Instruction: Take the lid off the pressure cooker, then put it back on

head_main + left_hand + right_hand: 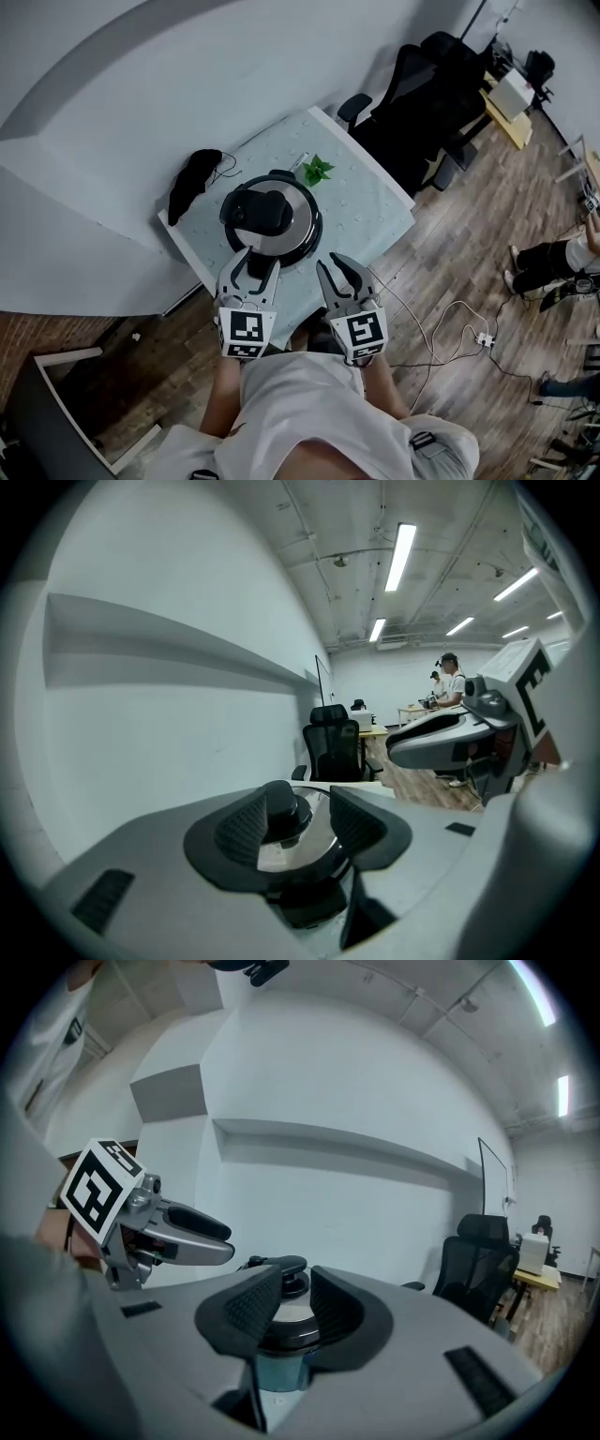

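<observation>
Steel-bright under a black handle (258, 211), the lid (300, 220) sits on the pressure cooker (289, 251), toward 9 o'clock on the pale surface (375, 211). The left gripper (253, 269) hangs at its 6 o'clock and the right gripper (337, 272) at 4 o'clock. Both point nearly level, jaws narrowly apart and empty.

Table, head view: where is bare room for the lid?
Bare tablecloth right of the pressure cooker, from the green sprig to the right edge. Crowded: black cloth at left corner, left gripper and right gripper at near edge.
</observation>
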The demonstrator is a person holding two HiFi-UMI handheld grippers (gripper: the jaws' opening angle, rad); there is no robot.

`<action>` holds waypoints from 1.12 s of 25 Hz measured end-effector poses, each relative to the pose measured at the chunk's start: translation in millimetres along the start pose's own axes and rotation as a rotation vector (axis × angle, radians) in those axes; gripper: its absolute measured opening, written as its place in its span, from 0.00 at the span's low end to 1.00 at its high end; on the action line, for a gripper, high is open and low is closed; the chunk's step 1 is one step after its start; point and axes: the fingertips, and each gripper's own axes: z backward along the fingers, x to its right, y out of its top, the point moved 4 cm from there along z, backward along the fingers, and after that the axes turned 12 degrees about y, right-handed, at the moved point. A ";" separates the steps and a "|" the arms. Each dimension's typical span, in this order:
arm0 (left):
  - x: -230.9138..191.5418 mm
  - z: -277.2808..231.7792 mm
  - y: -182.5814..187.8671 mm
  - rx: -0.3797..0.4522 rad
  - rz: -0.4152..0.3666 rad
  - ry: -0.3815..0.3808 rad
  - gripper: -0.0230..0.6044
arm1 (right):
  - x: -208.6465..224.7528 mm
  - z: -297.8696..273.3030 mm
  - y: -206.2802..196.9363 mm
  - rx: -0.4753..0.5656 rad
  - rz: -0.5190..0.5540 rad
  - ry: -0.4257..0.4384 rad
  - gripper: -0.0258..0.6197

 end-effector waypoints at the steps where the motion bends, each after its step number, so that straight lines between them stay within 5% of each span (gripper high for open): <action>1: 0.2 -5.1 1.0 -0.006 0.004 0.008 0.36 | 5.9 -4.1 -0.3 -0.004 0.000 0.015 0.19; 20: 8.0 -78.1 12.9 -0.146 0.093 0.226 0.40 | 92.8 -68.9 -2.6 -0.045 0.045 0.368 0.19; 28: 15.7 -108.2 5.3 -0.263 0.028 0.222 0.43 | 111.9 -86.4 -15.5 -0.106 0.048 0.499 0.19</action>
